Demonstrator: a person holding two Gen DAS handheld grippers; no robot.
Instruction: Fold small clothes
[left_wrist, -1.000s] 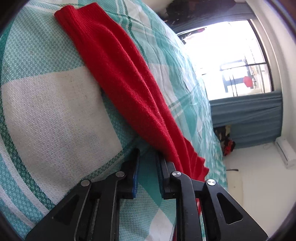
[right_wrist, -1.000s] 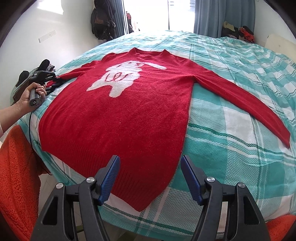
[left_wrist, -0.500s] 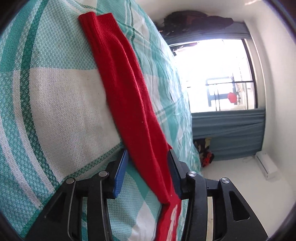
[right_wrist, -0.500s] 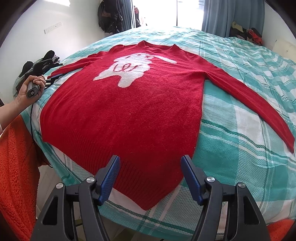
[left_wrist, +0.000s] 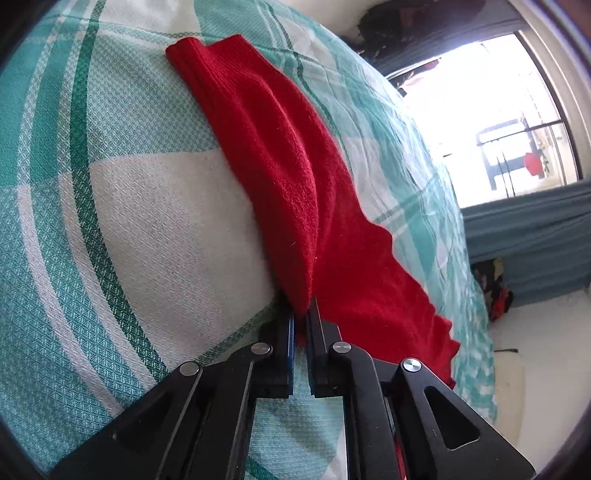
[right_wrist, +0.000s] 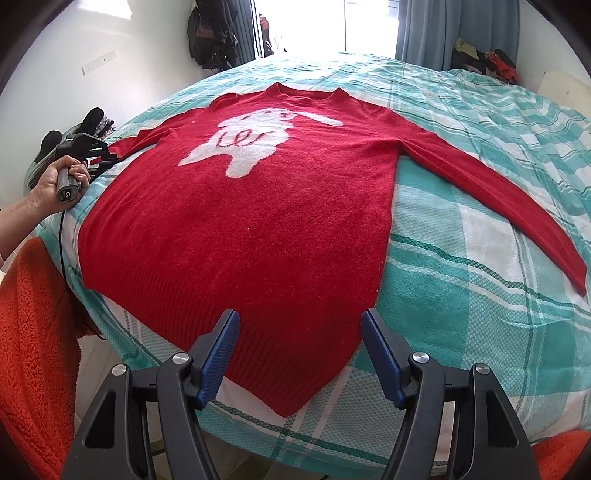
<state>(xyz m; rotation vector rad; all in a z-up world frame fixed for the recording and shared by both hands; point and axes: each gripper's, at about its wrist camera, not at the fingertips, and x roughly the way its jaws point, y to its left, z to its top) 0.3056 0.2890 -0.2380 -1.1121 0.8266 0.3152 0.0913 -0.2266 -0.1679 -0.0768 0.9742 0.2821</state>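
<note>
- Lying flat on the bed, the sweater looks soft and limp; cuffs and hem suit gripping.
- Left gripper pinches its sleeve.
- Right gripper hovers spread over the hem.

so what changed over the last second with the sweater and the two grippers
The left gripper opened around the sweater's sleeve, then shut on it, bunching the fabric into a ridge. The right gripper stayed open above the sweater's hem, and the sweater stayed flat on the bed.
</note>
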